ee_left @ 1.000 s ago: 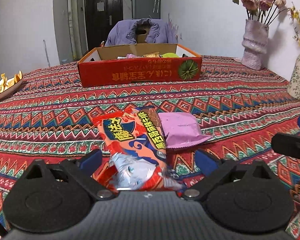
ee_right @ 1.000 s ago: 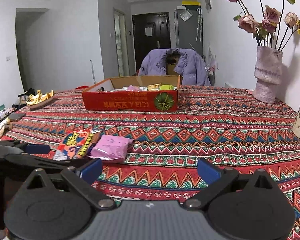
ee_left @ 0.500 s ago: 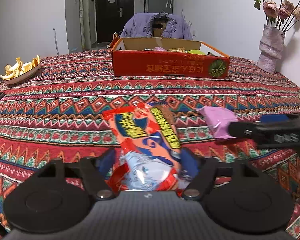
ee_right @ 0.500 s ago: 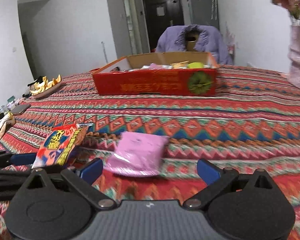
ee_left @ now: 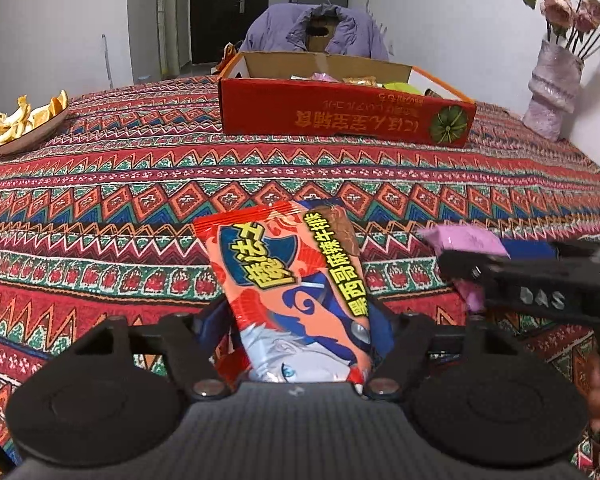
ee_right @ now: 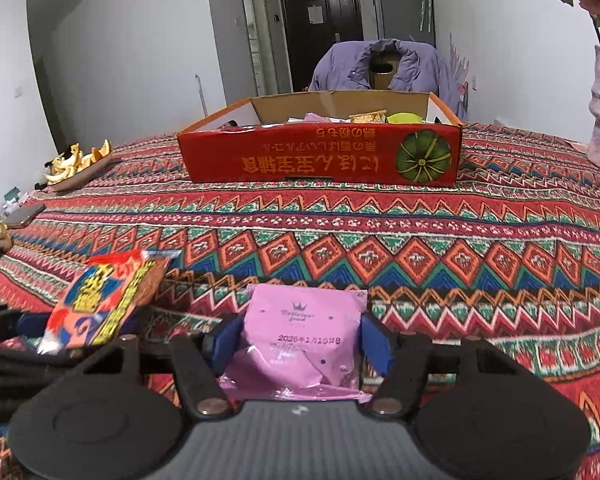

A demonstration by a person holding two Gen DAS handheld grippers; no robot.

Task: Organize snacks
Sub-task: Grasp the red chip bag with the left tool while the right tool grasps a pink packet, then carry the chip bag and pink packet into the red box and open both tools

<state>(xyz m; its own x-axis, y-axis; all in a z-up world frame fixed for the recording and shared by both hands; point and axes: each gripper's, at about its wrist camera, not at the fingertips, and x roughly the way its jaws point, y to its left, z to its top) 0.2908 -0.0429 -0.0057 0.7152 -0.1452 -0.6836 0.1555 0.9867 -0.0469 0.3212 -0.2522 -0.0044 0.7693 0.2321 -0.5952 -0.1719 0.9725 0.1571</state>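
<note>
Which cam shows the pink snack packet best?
Right wrist: the pink snack packet sits centered between the right gripper fingers, print legible. Left wrist shows only part of it at the right, behind the right gripper.

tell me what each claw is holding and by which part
Left claw grips the orange snack packet by its near end. Right claw grips the pink packet across its near half.
</note>
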